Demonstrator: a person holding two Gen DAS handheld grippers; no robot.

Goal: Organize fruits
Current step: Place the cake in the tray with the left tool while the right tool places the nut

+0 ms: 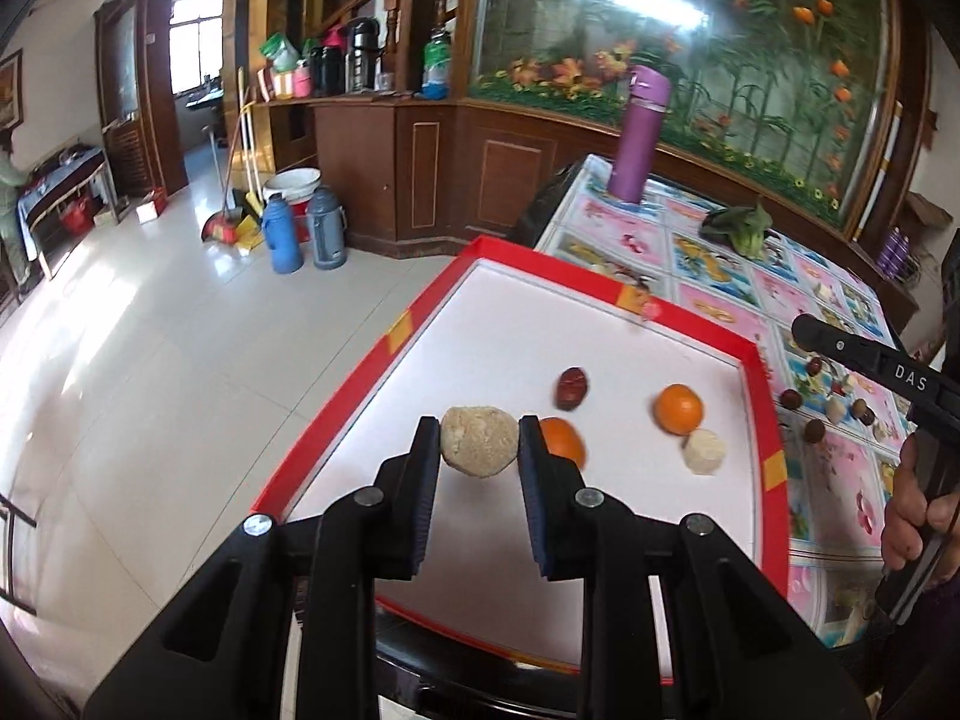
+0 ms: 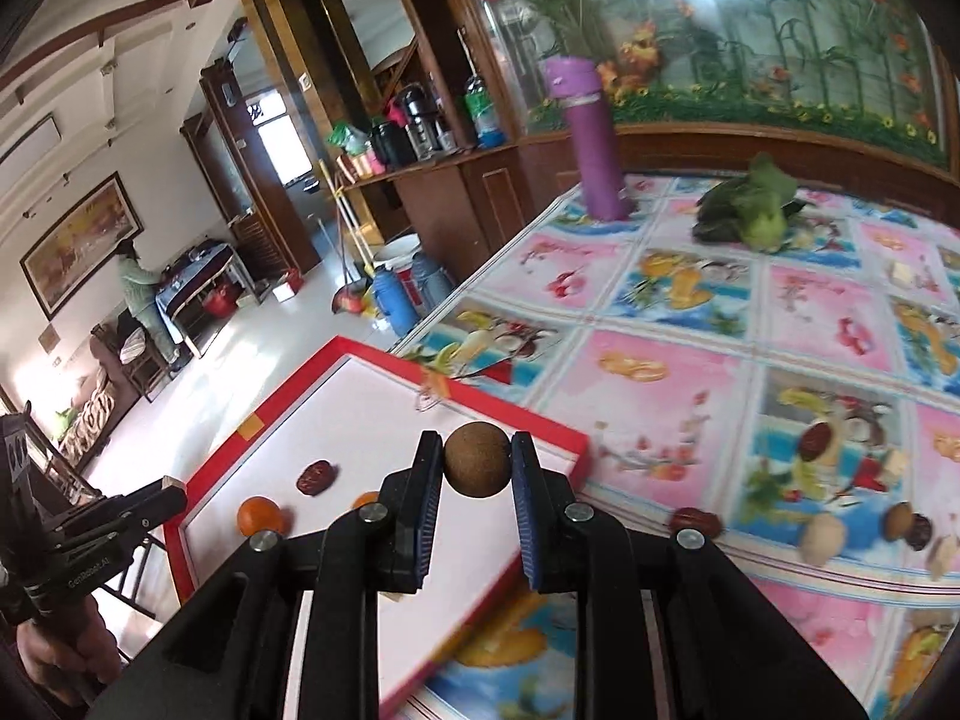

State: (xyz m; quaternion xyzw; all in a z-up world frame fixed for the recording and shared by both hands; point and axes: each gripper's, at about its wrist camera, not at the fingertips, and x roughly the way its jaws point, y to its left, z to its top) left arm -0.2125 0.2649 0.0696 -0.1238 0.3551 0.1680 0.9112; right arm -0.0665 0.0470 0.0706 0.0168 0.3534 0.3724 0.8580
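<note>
While the left gripper (image 1: 479,441) pinches a beige lump (image 1: 479,443), the right gripper (image 2: 477,468) clamps a brown ball (image 2: 477,468).

At my twelve o'clock a big glass tank (image 1: 690,30) of plastic flowers glares with reflected light above dark wood cabinets (image 1: 420,174). At ten o'clock pale floor tiles (image 1: 150,330) shine towards a bright window (image 1: 192,48). Two flasks (image 1: 306,234) and a broom (image 1: 231,180) stand by the cabinets. A framed painting (image 2: 81,240) hangs at nine o'clock.
</note>
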